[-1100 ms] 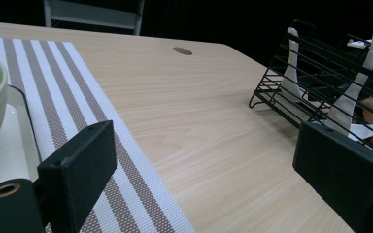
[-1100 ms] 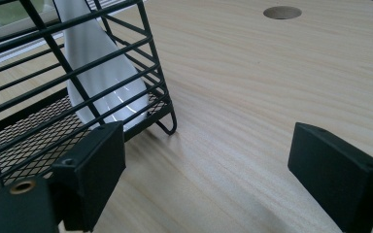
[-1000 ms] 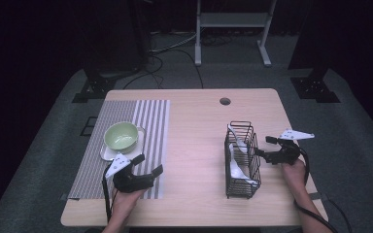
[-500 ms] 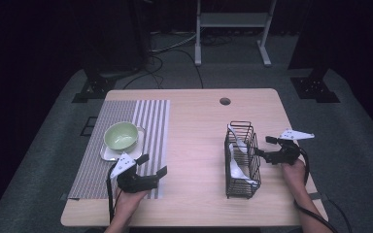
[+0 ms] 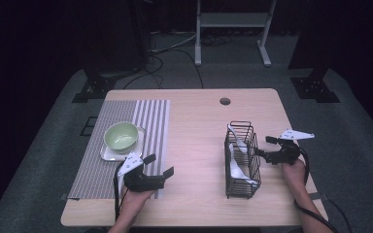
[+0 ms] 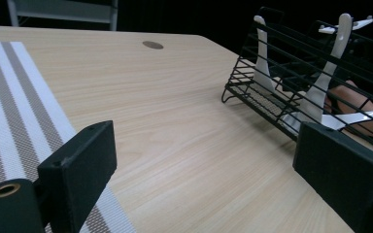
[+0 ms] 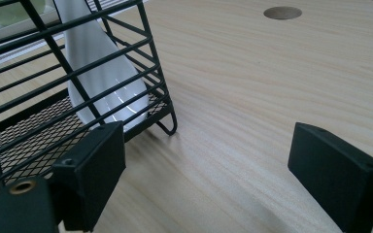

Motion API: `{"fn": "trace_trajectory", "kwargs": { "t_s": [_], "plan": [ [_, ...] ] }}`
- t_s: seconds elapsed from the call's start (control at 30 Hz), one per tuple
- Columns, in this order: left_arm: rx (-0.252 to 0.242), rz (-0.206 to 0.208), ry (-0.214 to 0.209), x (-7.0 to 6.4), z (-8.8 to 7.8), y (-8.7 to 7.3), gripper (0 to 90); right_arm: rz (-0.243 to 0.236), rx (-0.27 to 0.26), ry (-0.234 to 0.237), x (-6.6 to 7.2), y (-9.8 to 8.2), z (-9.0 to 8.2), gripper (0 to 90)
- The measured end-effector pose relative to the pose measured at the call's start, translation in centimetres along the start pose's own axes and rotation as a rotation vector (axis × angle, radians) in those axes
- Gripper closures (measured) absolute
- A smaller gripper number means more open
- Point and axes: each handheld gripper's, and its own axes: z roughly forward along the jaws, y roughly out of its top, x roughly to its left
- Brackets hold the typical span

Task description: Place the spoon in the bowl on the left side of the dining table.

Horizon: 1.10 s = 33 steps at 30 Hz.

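**Both grippers open beside the wire basket of spoons**

I hold my left gripper [image 5: 159,166] low over the right edge of the striped placemat [image 5: 121,141], jaws spread wide with nothing between them. My right gripper [image 5: 263,146] sits just beside the right side of the black wire basket [image 5: 242,154], jaws also wide apart and empty. White ceramic spoons [image 5: 236,165] lean inside the basket, right of the table's [image 5: 199,131] middle. A green bowl [image 5: 121,135] rests on a white dish on the placemat.
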Motion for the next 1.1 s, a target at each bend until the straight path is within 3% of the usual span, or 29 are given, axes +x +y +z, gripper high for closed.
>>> {"fn": "trace_trajectory", "kwargs": {
  "t_s": [1.1],
  "plan": [
    [0.044,0.017,-0.124,-3.5,4.0,1.2,7.6,-0.003,-0.003,0.009,0.0,0.0,0.0,12.3]
  ]
}}
